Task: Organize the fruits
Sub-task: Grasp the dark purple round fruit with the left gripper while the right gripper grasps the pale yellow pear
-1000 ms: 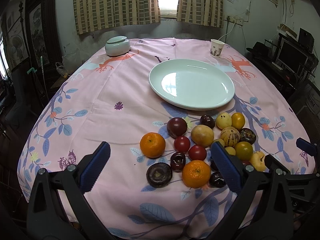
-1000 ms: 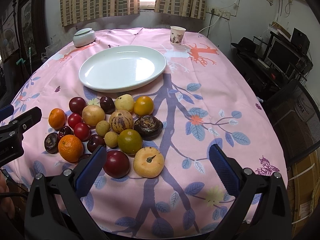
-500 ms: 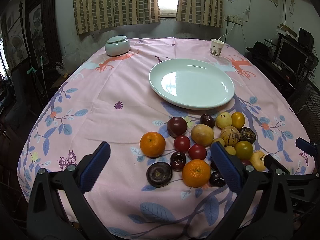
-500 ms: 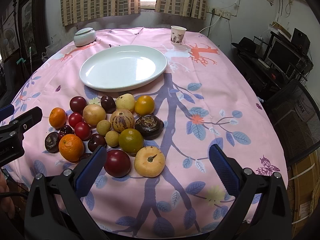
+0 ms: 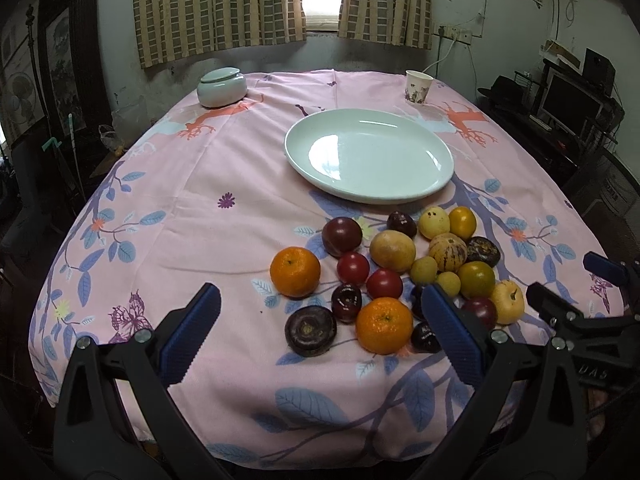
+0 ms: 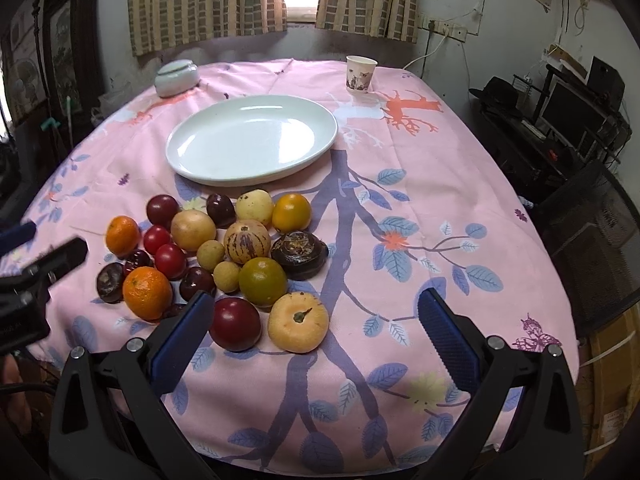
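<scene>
fruits [image 6: 224, 256] clustered near plate [image 6: 252, 176] | cup [image 6: 361, 74], jar [image 6: 177, 77] beyond

left hand-held gripper [image 5: 320, 322]: black plastic arms | ribbed blue pads [image 5: 191, 337] | silver screws || right hand-held gripper [image 6: 316, 330]: same build
</scene>
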`<state>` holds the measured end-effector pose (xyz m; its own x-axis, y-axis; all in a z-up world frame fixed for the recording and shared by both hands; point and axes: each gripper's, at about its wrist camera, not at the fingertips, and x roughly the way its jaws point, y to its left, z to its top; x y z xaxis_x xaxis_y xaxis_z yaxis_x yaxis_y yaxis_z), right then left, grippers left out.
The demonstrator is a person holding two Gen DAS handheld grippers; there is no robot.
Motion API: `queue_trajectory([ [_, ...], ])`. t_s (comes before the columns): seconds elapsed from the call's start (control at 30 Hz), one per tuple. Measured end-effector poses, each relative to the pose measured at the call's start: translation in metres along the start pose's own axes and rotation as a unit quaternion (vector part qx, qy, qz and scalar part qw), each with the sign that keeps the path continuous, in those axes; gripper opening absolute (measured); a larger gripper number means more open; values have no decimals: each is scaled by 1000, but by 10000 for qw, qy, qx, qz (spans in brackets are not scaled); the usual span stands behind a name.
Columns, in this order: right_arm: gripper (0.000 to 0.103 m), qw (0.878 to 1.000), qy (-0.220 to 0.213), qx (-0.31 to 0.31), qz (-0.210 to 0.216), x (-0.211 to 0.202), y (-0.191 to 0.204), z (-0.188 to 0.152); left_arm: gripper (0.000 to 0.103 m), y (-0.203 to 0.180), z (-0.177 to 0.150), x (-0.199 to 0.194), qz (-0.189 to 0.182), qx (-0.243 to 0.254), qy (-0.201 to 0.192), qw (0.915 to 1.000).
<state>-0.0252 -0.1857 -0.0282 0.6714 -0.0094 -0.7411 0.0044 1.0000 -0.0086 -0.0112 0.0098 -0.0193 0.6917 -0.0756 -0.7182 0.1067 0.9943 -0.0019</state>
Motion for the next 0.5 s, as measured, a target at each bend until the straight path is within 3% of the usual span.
queue_trajectory([
  [0.1, 102, 9998, 136, 89, 118, 6, -9, -5, 101, 5, -7, 11, -10, -54, 284, 9996],
  [0.23, 101, 9975, 182, 250, 635, 19, -17, -16, 101, 18, -12, 24, -1, -287, 514, 9983],
  [0.3, 85, 9969, 238, 261, 706, 26, -18, -19, 101, 24, -13, 28, 112, -348, 566, 9977],
  [0.33, 69, 9966, 319, 232, 718, 30, -19, -20, 101, 27, -13, 30, 138, -381, 594, 9974],
  [0.37, 61, 9961, 398, 239, 745, 35, -20, -20, 101, 30, -13, 31, 155, -413, 620, 9971],
  [0.43, 54, 9941, 527, 284, 907, 42, -22, -23, 101, 34, -14, 33, 187, -445, 652, 9967],
  [0.5, 53, 9920, 597, 294, 1075, 46, -22, -24, 101, 37, -15, 34, 206, -461, 669, 9965],
])
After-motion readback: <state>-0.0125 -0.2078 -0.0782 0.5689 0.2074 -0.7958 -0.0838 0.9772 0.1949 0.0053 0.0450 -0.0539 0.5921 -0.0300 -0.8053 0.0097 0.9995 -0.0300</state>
